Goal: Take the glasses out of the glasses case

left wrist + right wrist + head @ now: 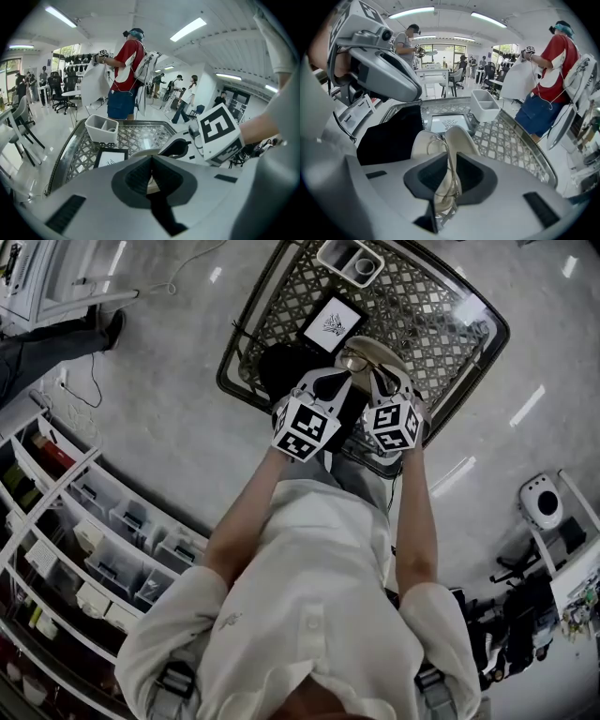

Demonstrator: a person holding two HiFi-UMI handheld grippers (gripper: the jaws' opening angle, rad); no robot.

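- Fingers of right gripper (pixel 449 161) pinched shut on glasses (pixel 435 140). The thin metal frame runs down through the pinch beside a cream edge, which looks like the pull-out grip.
- Left gripper (pixel 151 161) fingers nearly together, with a cream sliver of glasses case (pixel 461 138) in the slit. I judge it's bracing the case so only the glasses come away.
- Glasses sit partly inside the open case, between its two cream shells, over the lattice worktop (pixel 506 136). Can't tell if the case rests on it.
- Black cloth (pixel 391 136) just left of the case.
- Farther out: framed card (pixel 447 123), then white bin (pixel 485 105), both apart from the case.
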